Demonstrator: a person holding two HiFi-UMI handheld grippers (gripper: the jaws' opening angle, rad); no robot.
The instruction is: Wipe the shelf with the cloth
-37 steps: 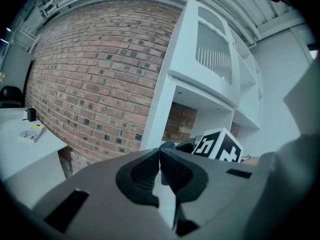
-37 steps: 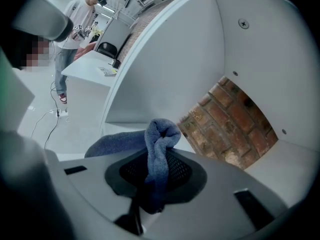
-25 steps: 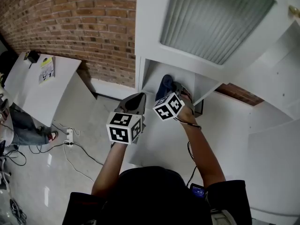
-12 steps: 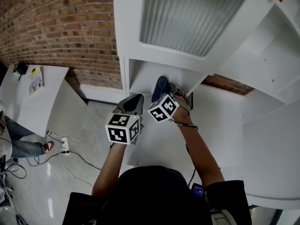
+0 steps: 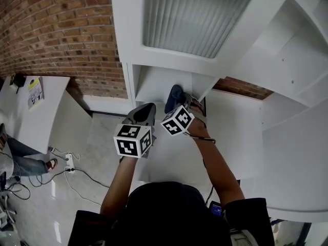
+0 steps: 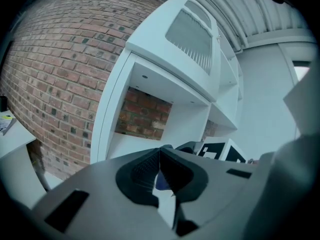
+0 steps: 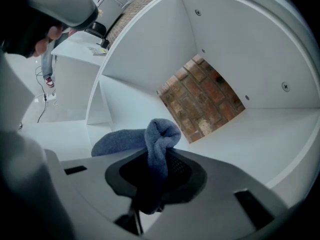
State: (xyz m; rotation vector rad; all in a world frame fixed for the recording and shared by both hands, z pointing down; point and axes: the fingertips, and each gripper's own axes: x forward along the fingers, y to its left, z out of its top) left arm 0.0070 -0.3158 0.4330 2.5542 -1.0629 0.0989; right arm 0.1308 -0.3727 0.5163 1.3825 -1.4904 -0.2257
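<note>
You're pinching the bunched, fuzzy blue-grey cloth [image 7: 161, 134] mid-frame in your right gripper [image 7: 150, 158] fingers, by the white shelf [image 7: 270, 129]; left gripper [image 6: 160, 150] fingers are sitting closed, empty.

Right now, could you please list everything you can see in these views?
cloth: one, blue-grey, in the shelf's open compartment
shelf: one, white, against the brick wall
ribbed door: one, white-framed, above that compartment
brick wall: one, red-brown, left of and behind the shelf
table: one, white, far left
leaflet: one, pale, on the table
power strip: one, white, on the floor with cables
bystander's leg: one, in jeans, left edge
left gripper: one, grey, jaws together, empty
right gripper: one, grey, clamped on the cloth
</note>
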